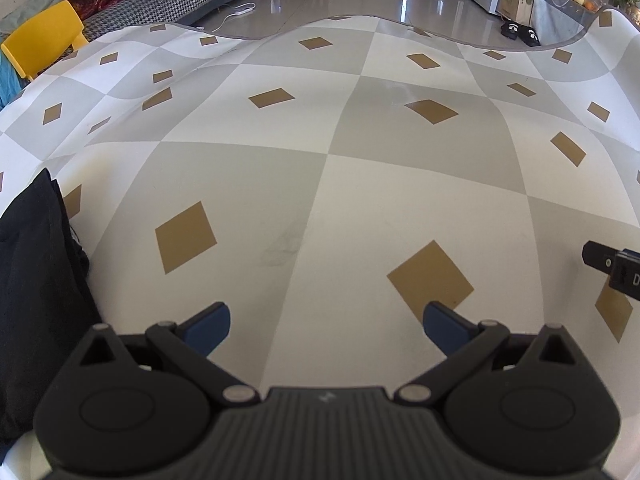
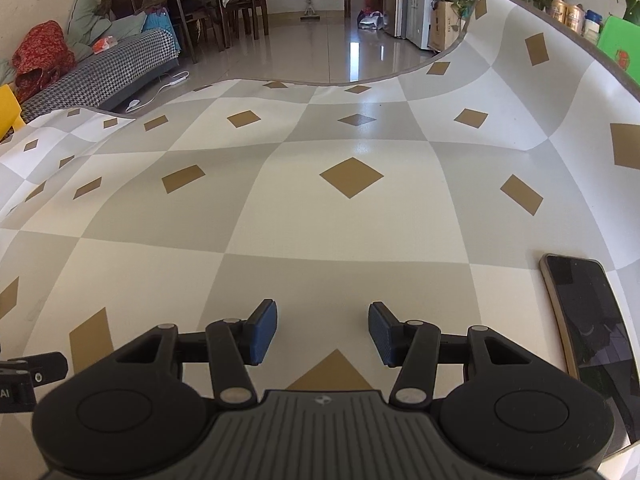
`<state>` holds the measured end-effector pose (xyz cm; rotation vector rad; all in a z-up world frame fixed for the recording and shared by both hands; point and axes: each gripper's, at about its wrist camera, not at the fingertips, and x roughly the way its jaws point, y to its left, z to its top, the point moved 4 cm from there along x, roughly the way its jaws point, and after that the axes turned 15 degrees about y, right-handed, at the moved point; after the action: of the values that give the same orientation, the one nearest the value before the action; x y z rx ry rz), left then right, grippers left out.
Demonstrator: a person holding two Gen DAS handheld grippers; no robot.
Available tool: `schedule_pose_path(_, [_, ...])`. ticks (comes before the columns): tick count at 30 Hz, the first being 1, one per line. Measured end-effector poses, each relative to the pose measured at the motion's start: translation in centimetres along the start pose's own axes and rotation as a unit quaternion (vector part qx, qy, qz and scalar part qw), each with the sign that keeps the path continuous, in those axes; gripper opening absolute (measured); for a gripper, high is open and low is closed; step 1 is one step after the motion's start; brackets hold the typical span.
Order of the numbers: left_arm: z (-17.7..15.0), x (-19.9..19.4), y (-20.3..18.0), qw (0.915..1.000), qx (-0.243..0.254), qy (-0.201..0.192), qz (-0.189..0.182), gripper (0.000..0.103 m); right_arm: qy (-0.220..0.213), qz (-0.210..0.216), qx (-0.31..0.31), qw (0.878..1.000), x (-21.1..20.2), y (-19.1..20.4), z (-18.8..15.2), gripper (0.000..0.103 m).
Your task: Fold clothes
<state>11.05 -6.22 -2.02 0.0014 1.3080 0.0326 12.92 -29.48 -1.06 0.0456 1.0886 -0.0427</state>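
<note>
A black garment lies bunched at the left edge of the left wrist view, on a checked mat of white and grey squares with tan diamonds. My left gripper stands open over bare mat to the right of the garment, blue pads wide apart with nothing between them. In the right wrist view my right gripper is open too, about half spread, over the same mat, holding nothing. No clothing shows in that view. A black part of the right gripper pokes in at the right edge of the left wrist view.
A dark phone lies on the mat at the right. A yellow chair and a houndstooth sofa stand at the far left. Beyond the mat's curled far edge are shiny floor tiles, black slippers, plants and a fridge.
</note>
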Motion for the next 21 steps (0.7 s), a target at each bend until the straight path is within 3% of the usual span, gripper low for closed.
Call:
schedule_pose_path(8, [0.6,1.0,-0.9,0.9998,0.016,0.003,0.007,0.103,-0.048,-0.034,-0.018,0.998,1.7,0.1,1.2,0.057])
schedule_pose_path(12, [0.9,1.2,-1.1,0.9999,0.015,0.0,0.0,0.103,-0.068,-0.037,-0.019,0.997,2.4,0.3,1.7,0.064])
schedule_pose_path(21, [1.8,1.7,-1.0,0.9999,0.003,0.001,-0.014,0.103,-0.09,-0.039,-0.016,0.995,3.1,0.1,2.4,0.069])
